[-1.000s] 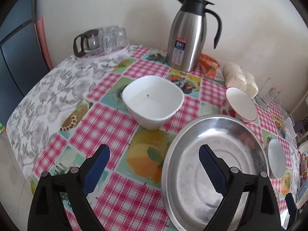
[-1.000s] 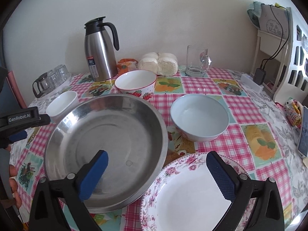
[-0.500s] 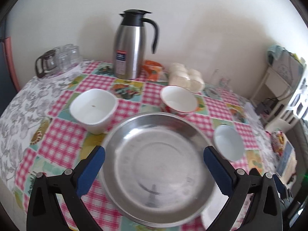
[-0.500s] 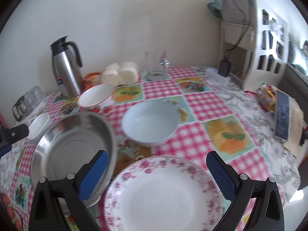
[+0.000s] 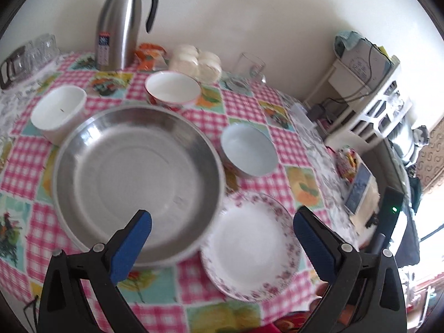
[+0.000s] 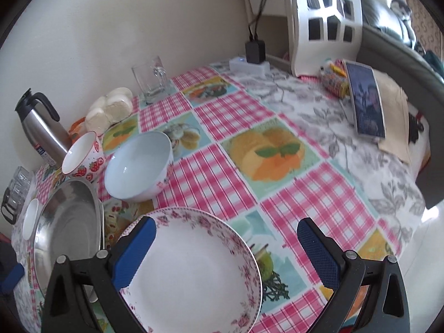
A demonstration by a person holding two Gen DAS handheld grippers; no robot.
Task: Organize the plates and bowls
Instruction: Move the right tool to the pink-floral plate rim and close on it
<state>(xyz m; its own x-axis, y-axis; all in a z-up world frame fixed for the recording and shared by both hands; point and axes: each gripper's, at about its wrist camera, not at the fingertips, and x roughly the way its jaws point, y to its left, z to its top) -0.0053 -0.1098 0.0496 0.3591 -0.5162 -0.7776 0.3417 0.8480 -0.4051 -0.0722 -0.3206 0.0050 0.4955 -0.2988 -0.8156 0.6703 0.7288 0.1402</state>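
Note:
A large steel basin (image 5: 136,183) sits mid-table, with a floral-rimmed white plate (image 5: 249,249) at its right. A pale blue bowl (image 5: 248,149), a strawberry bowl (image 5: 172,87) and a square white bowl (image 5: 58,111) stand around the basin. My left gripper (image 5: 219,238) is open and empty, above the near edges of the basin and plate. My right gripper (image 6: 226,247) is open and empty, over the floral plate (image 6: 194,272). In the right wrist view the blue bowl (image 6: 138,166), strawberry bowl (image 6: 83,158) and basin (image 6: 66,236) lie to the left.
A steel thermos (image 5: 119,25), a glass mug (image 5: 249,66), wrapped buns (image 5: 194,62) and glasses (image 5: 27,55) stand along the wall. A phone (image 6: 366,100) and a snack packet (image 6: 333,80) lie at the table's right side, beside a white shelf (image 6: 324,14).
Both grippers have swung to the right. The left view now takes in the floral plate and blue bowl. The right view now faces the table's right half. No dish has moved.

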